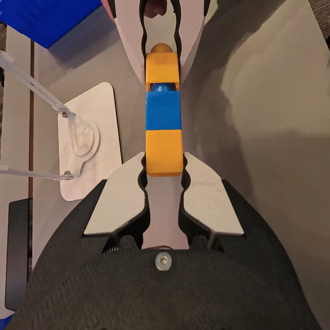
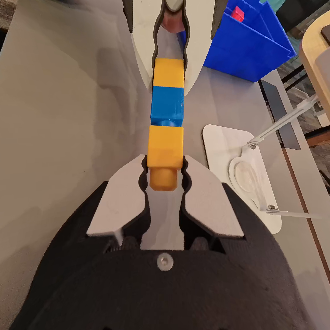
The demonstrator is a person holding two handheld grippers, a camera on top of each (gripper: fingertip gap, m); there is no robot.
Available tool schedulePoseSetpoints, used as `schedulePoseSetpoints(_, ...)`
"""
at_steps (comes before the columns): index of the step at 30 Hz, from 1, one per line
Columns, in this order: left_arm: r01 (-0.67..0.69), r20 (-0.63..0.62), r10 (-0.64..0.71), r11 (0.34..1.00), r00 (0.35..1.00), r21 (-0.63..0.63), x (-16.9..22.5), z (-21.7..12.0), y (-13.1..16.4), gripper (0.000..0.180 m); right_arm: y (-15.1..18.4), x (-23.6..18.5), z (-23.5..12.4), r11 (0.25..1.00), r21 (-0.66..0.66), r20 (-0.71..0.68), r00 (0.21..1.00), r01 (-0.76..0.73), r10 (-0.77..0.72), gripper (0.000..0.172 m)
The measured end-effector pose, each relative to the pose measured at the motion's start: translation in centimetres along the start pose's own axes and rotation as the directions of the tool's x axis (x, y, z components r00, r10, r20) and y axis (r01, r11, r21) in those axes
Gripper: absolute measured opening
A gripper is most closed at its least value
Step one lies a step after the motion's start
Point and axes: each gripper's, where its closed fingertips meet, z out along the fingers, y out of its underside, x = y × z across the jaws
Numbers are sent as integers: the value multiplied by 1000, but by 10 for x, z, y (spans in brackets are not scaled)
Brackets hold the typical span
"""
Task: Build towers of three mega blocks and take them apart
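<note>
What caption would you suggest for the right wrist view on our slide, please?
Right tongs grip the studded yellow block, parting from the blue block; left tongs hold the far yellow block.

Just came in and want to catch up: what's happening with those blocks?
Two hand-held grippers hold a yellow-blue-yellow tower in the air between them. The left gripper grips one end yellow block; the right gripper grips the studded yellow block. A gap shows between the latter and the blue block.

The blue block (image 2: 167, 105) is glossy, smooth plastic; the yellow blocks (image 1: 163, 151) look slightly duller. The grey tabletop (image 1: 250, 160) is matt. At frame left, a clear plastic bracket (image 1: 80, 137) carries shiny metal screws.
</note>
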Motion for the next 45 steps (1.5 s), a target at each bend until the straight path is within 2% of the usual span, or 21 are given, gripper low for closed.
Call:
schedulePoseSetpoints(16, -13, 30, 13, 1000, 999, -21, -2, 7, -3, 34, 7, 1, 4, 998, -45, -29, 999, 32, -34, 36)
schedulePoseSetpoints(23, 6, 16, -6, 1000, 1000, 22, -3, 5, -4, 34, -2, 2, 1, 999, -3, -51, 997, 53, -53, 36)
schedulePoseSetpoints(30, 46, -16, -44, 992, 999, 120, -4, 3, -11, 34, -25, 3, -14, 989, 150, -31, 1000, 9, -5, 36)
schedulePoseSetpoints(45, 10, 61, -16, 995, 998, 98, -10, 5, -16, 34, -20, 9, -18, 985, 161, -13, 998, -56, 59, 36)
